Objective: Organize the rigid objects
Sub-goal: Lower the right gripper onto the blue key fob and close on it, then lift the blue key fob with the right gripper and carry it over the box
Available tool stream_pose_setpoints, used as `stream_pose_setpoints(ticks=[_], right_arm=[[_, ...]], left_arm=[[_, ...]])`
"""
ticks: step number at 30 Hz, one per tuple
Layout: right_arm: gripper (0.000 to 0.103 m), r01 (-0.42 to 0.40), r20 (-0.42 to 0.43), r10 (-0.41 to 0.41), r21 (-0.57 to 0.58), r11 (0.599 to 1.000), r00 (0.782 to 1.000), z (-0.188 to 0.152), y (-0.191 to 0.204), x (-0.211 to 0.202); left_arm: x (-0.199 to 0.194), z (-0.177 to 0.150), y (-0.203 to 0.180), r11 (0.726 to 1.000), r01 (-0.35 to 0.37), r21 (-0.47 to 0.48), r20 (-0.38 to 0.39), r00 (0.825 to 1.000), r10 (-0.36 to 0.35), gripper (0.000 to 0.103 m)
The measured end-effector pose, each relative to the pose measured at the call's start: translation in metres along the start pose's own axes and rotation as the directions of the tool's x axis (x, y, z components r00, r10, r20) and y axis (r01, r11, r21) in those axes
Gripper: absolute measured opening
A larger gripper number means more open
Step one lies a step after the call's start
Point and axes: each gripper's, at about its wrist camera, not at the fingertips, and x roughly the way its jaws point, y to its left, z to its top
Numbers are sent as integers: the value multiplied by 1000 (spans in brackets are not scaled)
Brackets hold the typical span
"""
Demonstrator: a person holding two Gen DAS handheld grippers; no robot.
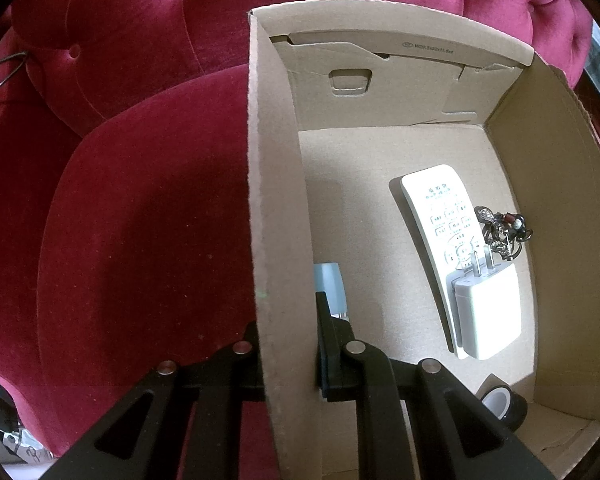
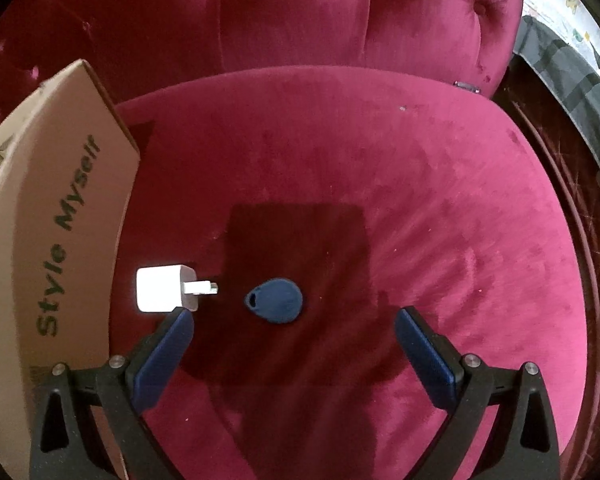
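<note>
An open cardboard box (image 1: 276, 160) stands on a red velvet seat. My left gripper (image 1: 288, 312) is shut on the box's left wall, one finger outside and one inside. In the box lie a white remote (image 1: 440, 216), a white charger plug (image 1: 488, 312), a tangle of dark trinkets (image 1: 500, 232), a black tape roll (image 1: 504, 404) and a grey-blue piece (image 1: 332, 288). In the right wrist view my right gripper (image 2: 294, 316) stands open just above a blue teardrop key fob (image 2: 276, 300) on the seat. A second white charger plug (image 2: 160, 290) lies by its left finger.
The box's printed outer side (image 2: 40, 240) rises at the left of the right wrist view. The tufted red backrest (image 2: 340, 20) stands behind the seat. Past the seat's right edge are dark floor (image 2: 560, 160) and a patterned cloth (image 2: 572, 40).
</note>
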Motion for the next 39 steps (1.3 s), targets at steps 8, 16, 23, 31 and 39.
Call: stream_pose_setpoints(ticks=[8,16,23,31,39], right_arm=[[87,-18,-24,18,1,1000,1000,1,-1,14],[60,-13,-22,13,1,1000,1000,7,-2,18],[35,11,-32,-12,-35,999,999,9,5,21],[35,14,-35,-15,-35,999,999,14,10,14],[35,16,-13,-16,-36,999,1000,15,10,-2]], left_arm=[[-1,0,-3,1000,-3,2,1,1000,3,15],[0,0,-5,1000,-5,4,0,1000,5,15],[-1,0,-5,1000,-6,5,0,1000,6,15],[-1,0,-6,1000,-9,7,0,1000,9,15],[-2,1,-8,1000,-11,6,0,1000,11,15]])
